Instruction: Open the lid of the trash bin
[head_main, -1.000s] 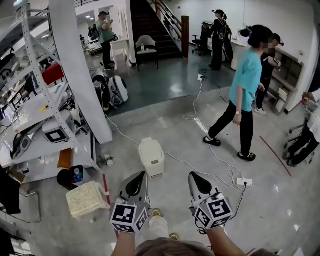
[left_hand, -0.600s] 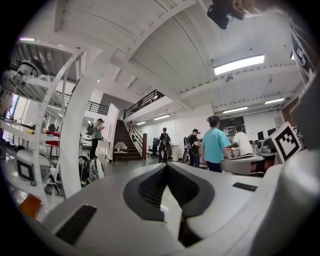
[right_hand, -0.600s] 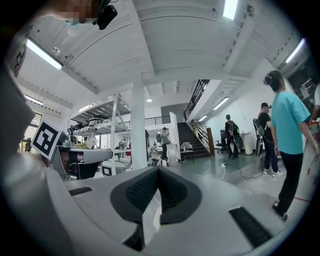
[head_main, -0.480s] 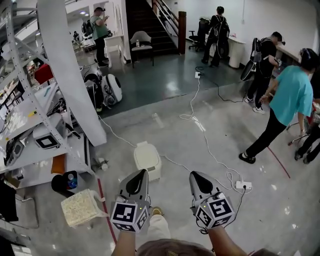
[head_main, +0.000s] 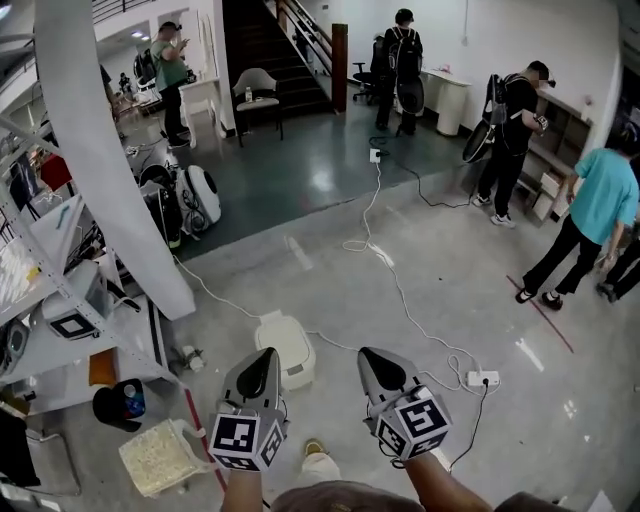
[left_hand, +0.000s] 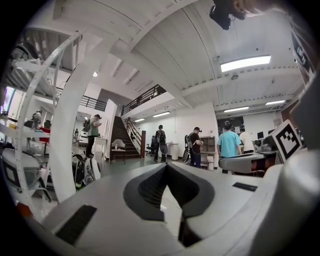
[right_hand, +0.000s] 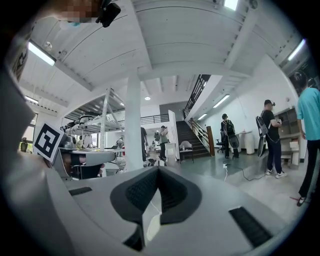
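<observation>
Lower centre of frame: the white trash bin (head_main: 291, 338), lid down, stood on the floor just beyond the left gripper (head_main: 264, 356). This and the right gripper (head_main: 369, 355) were held level, tips closed and empty, apparently readied to reach the lid.

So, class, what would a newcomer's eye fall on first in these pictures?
The left tool and right tool, both shut and empty, fill the bottom centre of the head view. Just beyond the left one stands a white trash bin on the floor, lid down. A slanted white pillar cuts across the left.
</observation>
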